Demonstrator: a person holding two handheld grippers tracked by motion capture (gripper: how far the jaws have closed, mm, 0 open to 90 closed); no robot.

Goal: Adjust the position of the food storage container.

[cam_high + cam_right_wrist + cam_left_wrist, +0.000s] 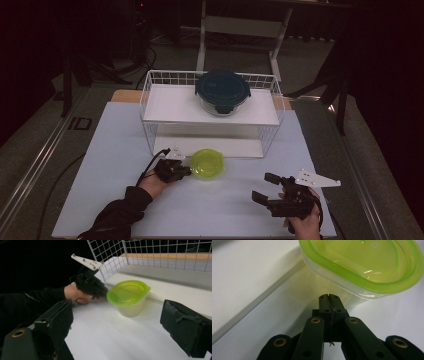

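Green-lidded container (207, 163) upright, long axis across the table, left hand-held gripper (187, 171) closed at its side, right hand-held gripper (265, 187) spread wide

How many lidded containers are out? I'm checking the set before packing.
2: a green-lidded container on the table by the left gripper, and a dark-lidded container on the wire rack shelf.

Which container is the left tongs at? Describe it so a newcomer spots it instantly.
Start at the white wire rack on the table; on the tabletop just in front of its lower shelf sits a small clear tub with a lime-green lid. Unlike the dark-lidded glass bowl on the rack's top shelf, it's bright green, beside the left tongs.
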